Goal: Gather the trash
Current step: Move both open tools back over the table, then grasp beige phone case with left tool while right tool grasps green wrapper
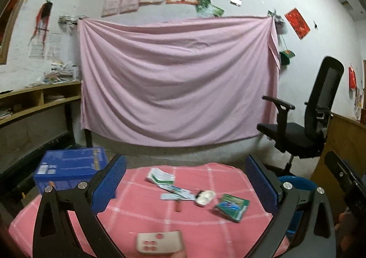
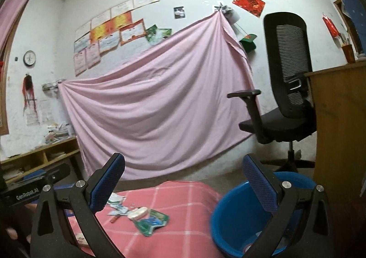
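Trash lies on a low table under a pink checked cloth [image 1: 141, 210]: a green wrapper [image 1: 232, 206], a small white two-cup case [image 1: 205, 197], white and green paper packets [image 1: 161, 177] and a short red stick [image 1: 178, 205]. A pale remote-like card [image 1: 159, 242] lies at the near edge. My left gripper [image 1: 186, 180] hangs wide open above the table with nothing between its blue pads. My right gripper [image 2: 183, 180] is also wide open and holds nothing; it sits between the green wrapper [image 2: 151, 222] and the blue basin [image 2: 235, 219] beside the table.
A blue crate [image 1: 71, 170] stands on the floor left of the table. A black office chair [image 1: 306, 118] and a wooden desk [image 2: 340, 134] are on the right. A pink sheet [image 1: 178, 79] hangs on the back wall, with wooden shelves [image 1: 39, 100] to its left.
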Demonstrator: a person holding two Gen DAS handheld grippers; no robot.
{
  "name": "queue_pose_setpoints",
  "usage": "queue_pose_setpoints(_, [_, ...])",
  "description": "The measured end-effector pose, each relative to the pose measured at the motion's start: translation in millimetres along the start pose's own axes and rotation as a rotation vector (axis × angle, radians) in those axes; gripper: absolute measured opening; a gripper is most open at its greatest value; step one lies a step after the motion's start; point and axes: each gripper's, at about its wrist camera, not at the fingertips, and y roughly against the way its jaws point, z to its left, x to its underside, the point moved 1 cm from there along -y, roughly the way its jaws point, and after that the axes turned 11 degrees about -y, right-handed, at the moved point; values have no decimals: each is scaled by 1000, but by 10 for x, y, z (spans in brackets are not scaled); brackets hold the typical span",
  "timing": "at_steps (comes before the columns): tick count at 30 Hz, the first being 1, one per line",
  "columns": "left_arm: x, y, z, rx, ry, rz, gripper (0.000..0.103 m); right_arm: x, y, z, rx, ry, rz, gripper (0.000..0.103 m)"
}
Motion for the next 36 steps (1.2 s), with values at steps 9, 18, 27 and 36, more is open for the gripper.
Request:
queue_pose_setpoints(9, [304,250,564,-37,35,-66,101,249,47,514,-84,135,-35,103])
queue_pose_setpoints(18, [631,157,786,2,43,14,101,571,-147,848,-109,270,72,103])
queue_pose_setpoints(27, [757,-178,776,150,77,250,101,726,-507,779,-40,270,266,103])
queue_pose_setpoints(36, [953,-434,695,269,119,475,67,920,-895,624,38,231,498,103])
